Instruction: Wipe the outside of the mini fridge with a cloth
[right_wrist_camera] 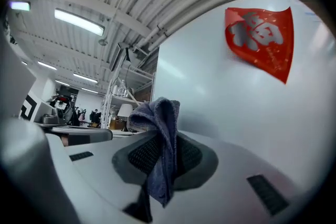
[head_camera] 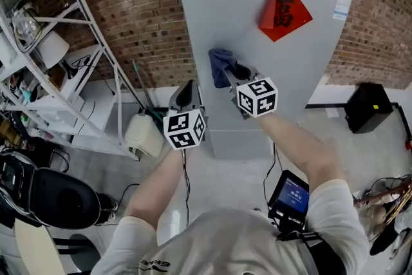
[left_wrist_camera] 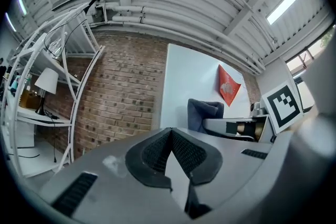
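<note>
At the bottom of the head view, the person's forearms reach forward out of pale sleeves, and a small lit screen [head_camera: 293, 193] hangs at the waist. The left gripper [head_camera: 186, 93] hangs low beside the lower left edge of the mini fridge [head_camera: 225, 3]; its own view shows the two dark ribbed jaws pressed together with nothing between them. The right gripper [head_camera: 232, 72] is higher and further forward, and its jaws are clamped on a blue-grey cloth [right_wrist_camera: 161, 144], which bunches above the pads and droops below them. In the head view the cloth lies against the pale grey front of the fridge, about midway up and toward its left side. Higher on that front, to the right of the cloth and apart from it, a red diamond-shaped paper [head_camera: 284, 10] is stuck on, and a small label [head_camera: 343, 0] sits at the upper right corner. On the floor stand a white jug [head_camera: 144, 134] left of the fridge and a black box [head_camera: 366, 107] right of it. A white shelf rack [head_camera: 77, 74] with a lamp [left_wrist_camera: 46, 81] stands at the left, and a brick wall [head_camera: 138, 16] runs behind everything.
</note>
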The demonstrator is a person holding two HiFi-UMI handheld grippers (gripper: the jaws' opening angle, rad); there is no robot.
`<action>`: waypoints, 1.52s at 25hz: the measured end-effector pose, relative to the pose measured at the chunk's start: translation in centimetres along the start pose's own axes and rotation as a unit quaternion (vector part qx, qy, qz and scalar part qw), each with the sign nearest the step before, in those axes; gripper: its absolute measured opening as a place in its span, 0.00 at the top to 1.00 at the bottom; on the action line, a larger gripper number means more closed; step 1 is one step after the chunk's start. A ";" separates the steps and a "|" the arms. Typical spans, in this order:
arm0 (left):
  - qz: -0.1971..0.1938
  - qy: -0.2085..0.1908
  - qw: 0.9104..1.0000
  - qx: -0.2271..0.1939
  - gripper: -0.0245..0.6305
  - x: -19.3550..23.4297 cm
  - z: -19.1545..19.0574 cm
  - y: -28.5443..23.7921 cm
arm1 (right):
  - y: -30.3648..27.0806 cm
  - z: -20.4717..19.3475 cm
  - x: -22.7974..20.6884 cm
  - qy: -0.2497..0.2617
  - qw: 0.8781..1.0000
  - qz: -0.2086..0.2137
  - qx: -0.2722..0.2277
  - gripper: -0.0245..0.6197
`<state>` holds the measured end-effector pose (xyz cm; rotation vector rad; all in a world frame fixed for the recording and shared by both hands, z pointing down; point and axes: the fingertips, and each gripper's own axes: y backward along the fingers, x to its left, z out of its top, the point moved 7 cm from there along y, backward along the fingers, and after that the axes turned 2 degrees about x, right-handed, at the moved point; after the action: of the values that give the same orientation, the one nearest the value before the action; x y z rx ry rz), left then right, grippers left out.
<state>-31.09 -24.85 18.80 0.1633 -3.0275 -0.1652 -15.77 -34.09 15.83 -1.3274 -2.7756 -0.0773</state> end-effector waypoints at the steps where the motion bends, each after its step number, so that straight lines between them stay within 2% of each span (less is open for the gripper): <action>1: 0.004 0.000 1.000 0.002 0.96 1.0 -0.1 0.3 | -0.9 -0.3 0.8 0.000 1.000 0.001 0.000 0.87; 8: 0.009 -0.002 1.000 0.016 0.96 5.0 -1.0 1.2 | -4.8 -2.2 3.0 0.004 1.000 -0.024 0.004 0.87; 14: -0.007 0.001 1.000 0.021 0.96 4.6 -1.6 0.0 | -4.0 -2.6 1.9 0.029 0.998 -0.049 0.001 0.87; 22: -0.045 0.012 0.999 0.028 0.96 -0.3 -2.9 -2.6 | 1.1 -3.0 -2.8 0.036 0.995 -0.090 0.004 0.87; 27: -0.070 0.016 0.997 0.034 0.96 -4.3 -3.7 -4.3 | 5.5 -3.0 -6.9 0.037 0.991 -0.130 0.005 0.87; 38: -0.105 0.015 0.993 0.052 0.96 -13.2 -5.4 -7.4 | 16.5 -3.8 -18.5 0.020 0.972 -0.233 0.009 0.87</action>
<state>-16.69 -31.23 22.03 0.4889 -2.9846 -0.0211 8.79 -38.31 18.40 -0.6365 -2.9778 -0.0982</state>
